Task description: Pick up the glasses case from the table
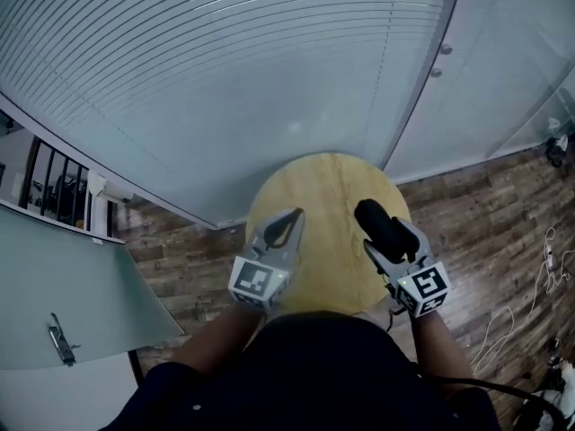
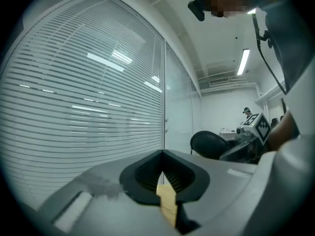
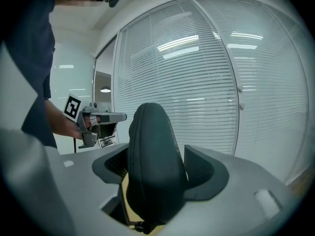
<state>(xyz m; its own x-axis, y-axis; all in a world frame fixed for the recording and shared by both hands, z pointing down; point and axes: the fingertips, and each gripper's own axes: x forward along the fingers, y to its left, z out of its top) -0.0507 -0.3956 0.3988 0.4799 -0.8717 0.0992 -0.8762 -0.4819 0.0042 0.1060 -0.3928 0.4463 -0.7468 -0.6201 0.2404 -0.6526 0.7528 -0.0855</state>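
A black zipped glasses case [image 1: 378, 222] is held above the round wooden table [image 1: 316, 187], with my right gripper [image 1: 389, 241] shut on it. In the right gripper view the case [image 3: 153, 161] stands on end between the two grey jaws and fills the gap. My left gripper [image 1: 289, 219] hovers over the left half of the table, its jaws shut with nothing in them. In the left gripper view its tips [image 2: 162, 154] meet in a point, and the case [image 2: 208, 143] shows off to the right in the other gripper.
A glass wall with white blinds [image 1: 234, 70] curves behind the table. A glass door panel [image 1: 63, 285] stands at the left. Dark wood flooring [image 1: 485, 214] surrounds the table, with cables [image 1: 539, 268] lying at the right.
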